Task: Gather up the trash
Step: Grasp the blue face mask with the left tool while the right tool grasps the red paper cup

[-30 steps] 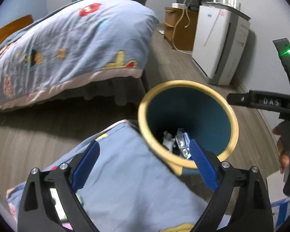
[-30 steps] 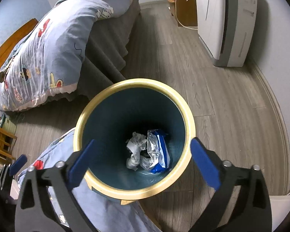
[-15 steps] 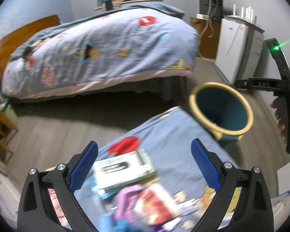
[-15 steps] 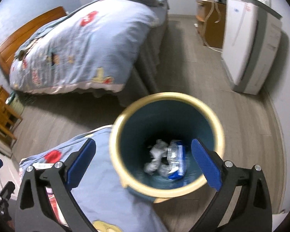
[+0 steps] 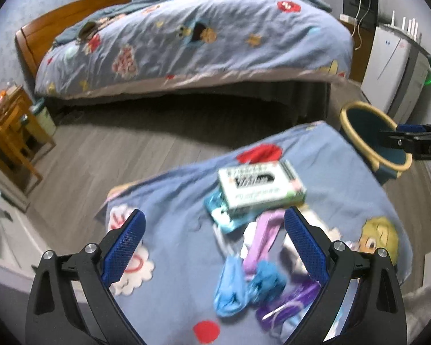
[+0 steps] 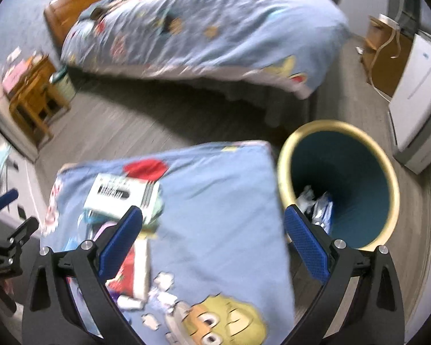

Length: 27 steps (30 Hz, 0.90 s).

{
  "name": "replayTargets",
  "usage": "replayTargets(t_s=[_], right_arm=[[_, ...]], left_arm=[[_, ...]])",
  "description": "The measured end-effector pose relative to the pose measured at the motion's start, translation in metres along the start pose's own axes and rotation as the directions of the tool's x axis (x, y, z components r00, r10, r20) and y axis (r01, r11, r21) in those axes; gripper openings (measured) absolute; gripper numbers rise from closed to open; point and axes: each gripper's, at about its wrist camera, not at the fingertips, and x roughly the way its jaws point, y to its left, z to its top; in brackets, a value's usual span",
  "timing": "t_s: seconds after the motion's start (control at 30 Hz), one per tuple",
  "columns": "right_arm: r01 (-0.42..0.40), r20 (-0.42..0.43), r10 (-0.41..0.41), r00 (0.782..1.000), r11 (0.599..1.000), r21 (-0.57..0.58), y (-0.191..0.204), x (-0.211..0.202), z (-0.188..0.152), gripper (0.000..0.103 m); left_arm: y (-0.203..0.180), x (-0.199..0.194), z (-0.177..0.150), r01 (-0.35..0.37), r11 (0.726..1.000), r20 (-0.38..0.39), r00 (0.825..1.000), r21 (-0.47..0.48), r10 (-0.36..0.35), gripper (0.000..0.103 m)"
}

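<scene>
A blue cartoon-print cloth surface carries a heap of trash: a white and green box, a teal wrapper, crumpled blue pieces and purple wrappers. My left gripper is open and empty just above this heap. A teal bin with a yellow rim stands at the cloth's right edge, with wrappers inside. My right gripper is open and empty over the cloth, left of the bin. The box also shows in the right wrist view.
A bed with a blue quilt lies behind, across a strip of grey wood floor. A white appliance stands by the right wall. A wooden stool is at the left. White paper scraps lie on the cloth.
Both grippers have swung left, away from the bin and over the cloth. The trash heap has come under my left gripper. Both stay open and empty.
</scene>
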Motion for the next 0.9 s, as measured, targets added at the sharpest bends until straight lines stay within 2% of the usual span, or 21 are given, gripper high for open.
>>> replayTargets(t_s=[0.2, 0.37, 0.47, 0.53, 0.7, 0.8, 0.9], right_arm=[[-0.037, -0.091, 0.04, 0.995, 0.999, 0.039, 0.039, 0.018, -0.032, 0.097], [-0.032, -0.148, 0.043, 0.988, 0.997, 0.073, 0.055, 0.035, -0.057, 0.096], [0.003, -0.186, 0.014, 0.982, 0.996, 0.091, 0.06, 0.05, -0.068, 0.089], [0.003, -0.199, 0.018, 0.98, 0.994, 0.106, 0.062, 0.055, -0.073, 0.087], [0.011, -0.223, 0.007, 0.975, 0.997, 0.08, 0.071, 0.065, -0.078, 0.073], [-0.009, -0.246, 0.038, 0.968, 0.993, 0.121, 0.067, 0.073, -0.08, 0.065], [-0.049, -0.253, 0.092, 0.963, 0.984, 0.171, 0.063, 0.079, -0.083, 0.065]], left_arm=[[0.008, 0.014, -0.031, 0.003, 0.997, -0.112, 0.994, 0.079, 0.006, 0.096], [0.02, 0.018, -0.048, 0.049, 0.996, -0.169, 0.985, 0.078, -0.035, 0.096], [0.022, 0.02, -0.053, 0.065, 0.995, -0.185, 0.981, 0.076, -0.05, 0.096], [0.022, 0.022, -0.057, 0.075, 0.994, -0.199, 0.978, 0.079, -0.058, 0.095], [0.018, 0.027, -0.062, 0.112, 0.987, -0.226, 0.971, 0.115, -0.083, 0.092], [0.015, 0.029, -0.061, 0.147, 0.984, -0.242, 0.963, 0.105, -0.117, 0.083], [0.01, 0.031, -0.061, 0.159, 0.981, -0.252, 0.959, 0.11, -0.127, 0.08]])
